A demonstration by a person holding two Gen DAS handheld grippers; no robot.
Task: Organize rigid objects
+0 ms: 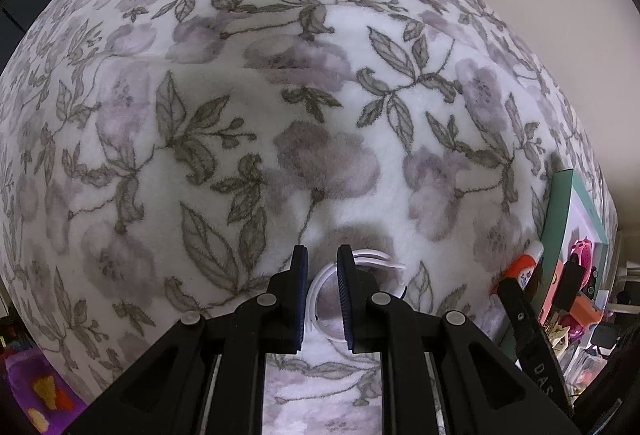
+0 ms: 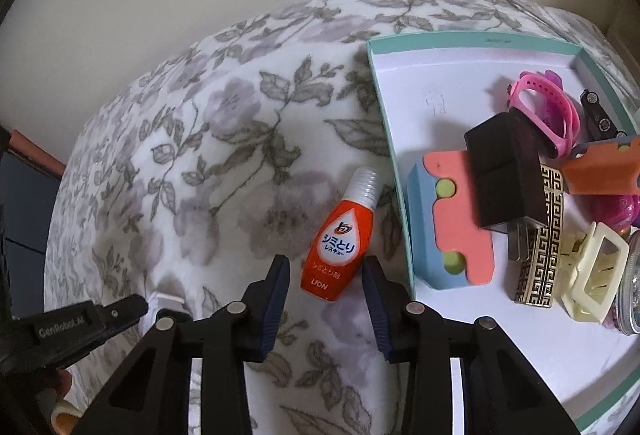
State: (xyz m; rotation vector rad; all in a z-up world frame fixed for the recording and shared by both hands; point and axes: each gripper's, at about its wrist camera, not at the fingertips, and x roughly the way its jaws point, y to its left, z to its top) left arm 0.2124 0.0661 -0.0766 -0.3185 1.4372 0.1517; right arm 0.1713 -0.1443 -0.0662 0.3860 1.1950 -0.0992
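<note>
Closest in the right wrist view, the right gripper (image 2: pixel 325 281) points steeply down with its ribbed blue pads apart, straddling the base end of a small orange bottle (image 2: pixel 339 239) without pressing on it. The bottle lies flat on the floral blanket (image 2: pixel 192 139), just beside the teal wall of the box (image 2: pixel 390 139). Its long axis runs from the flat base between the fingers up and slightly right to the ridged white cap, so the jaws stand across its width and look set for a squeeze on the lower body. This hand is plainly the nearer one to the bottle. The left gripper (image 1: pixel 322 267), off to that side, points straight down at the blanket with its pads drawn close on a thin white plastic ring (image 1: pixel 320 287), apparently clamped on it. The bottle is smooth, glossy plastic and may slip; the blanket is soft fleece that gives under pressure. Farther back, the white-floored box holds a coral and blue foam block (image 2: pixel 452 231), a black case (image 2: pixel 506 171), a pink wristband (image 2: pixel 548 115), a gold patterned clip (image 2: pixel 544 239) and a cream claw clip (image 2: pixel 596 275).
</note>
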